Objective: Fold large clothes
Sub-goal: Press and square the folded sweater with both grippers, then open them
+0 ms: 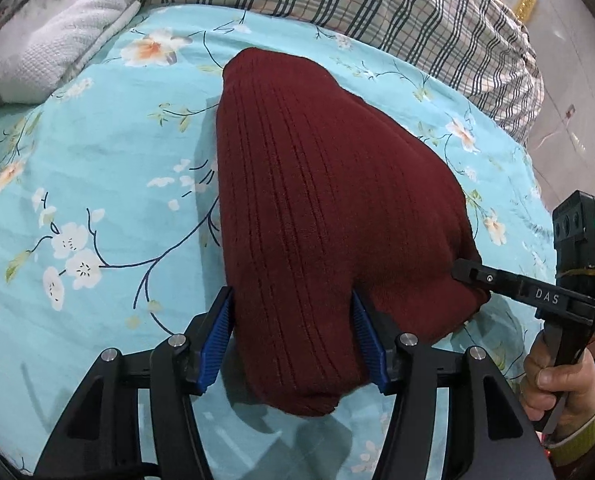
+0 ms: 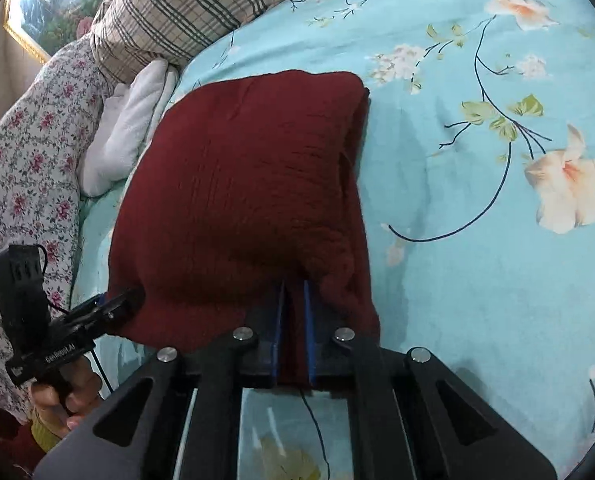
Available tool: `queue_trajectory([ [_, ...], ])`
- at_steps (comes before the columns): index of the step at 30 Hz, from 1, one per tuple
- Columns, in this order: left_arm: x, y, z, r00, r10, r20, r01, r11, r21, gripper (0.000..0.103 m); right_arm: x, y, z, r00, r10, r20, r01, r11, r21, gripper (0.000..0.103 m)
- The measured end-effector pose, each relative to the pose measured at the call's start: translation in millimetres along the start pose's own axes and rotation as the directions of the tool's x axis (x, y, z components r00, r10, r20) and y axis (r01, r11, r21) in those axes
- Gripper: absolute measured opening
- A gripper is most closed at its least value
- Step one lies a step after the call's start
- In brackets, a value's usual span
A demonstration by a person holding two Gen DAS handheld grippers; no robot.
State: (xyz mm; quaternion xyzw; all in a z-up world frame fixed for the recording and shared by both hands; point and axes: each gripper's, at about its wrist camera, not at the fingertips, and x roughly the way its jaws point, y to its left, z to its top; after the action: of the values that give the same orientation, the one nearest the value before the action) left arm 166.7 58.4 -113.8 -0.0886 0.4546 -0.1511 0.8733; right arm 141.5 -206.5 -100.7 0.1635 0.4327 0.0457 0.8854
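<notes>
A dark red ribbed knit sweater (image 1: 321,200) lies folded into a thick bundle on the light blue floral bedsheet (image 1: 97,168). My left gripper (image 1: 293,308) has its blue pads wide apart, with the near end of the sweater bulging between them. My right gripper (image 2: 295,292) is shut on the sweater's (image 2: 249,184) near edge, pads close together with red fabric pinched between. In the left wrist view the right gripper (image 1: 463,272) shows at the sweater's right corner. In the right wrist view the left gripper (image 2: 125,300) shows at the sweater's left corner.
A plaid quilt (image 1: 377,4) runs along the far side of the bed. A white towel (image 1: 49,48) lies at the far left. A floral pillow (image 2: 25,168) and a framed picture (image 2: 49,4) are beyond it. The bed edge and tiled floor (image 1: 569,80) are at right.
</notes>
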Motion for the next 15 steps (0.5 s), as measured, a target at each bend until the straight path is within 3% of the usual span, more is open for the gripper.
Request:
queue_trajectory([
  [7, -6, -1, 2, 1.0, 0.014, -0.025, -0.015, 0.999, -0.036, 0.058, -3, 5, -2, 1.0, -0.014, -0.012, 0.014, 1.0, 0.003, 0.009],
  [15, -25, -15, 0, 0.995, 0.104, -0.009, -0.104, 0.995, 0.005, 0.058, -15, 5, -8, 0.999, -0.035, -0.02, 0.035, 0.999, 0.001, 0.012],
])
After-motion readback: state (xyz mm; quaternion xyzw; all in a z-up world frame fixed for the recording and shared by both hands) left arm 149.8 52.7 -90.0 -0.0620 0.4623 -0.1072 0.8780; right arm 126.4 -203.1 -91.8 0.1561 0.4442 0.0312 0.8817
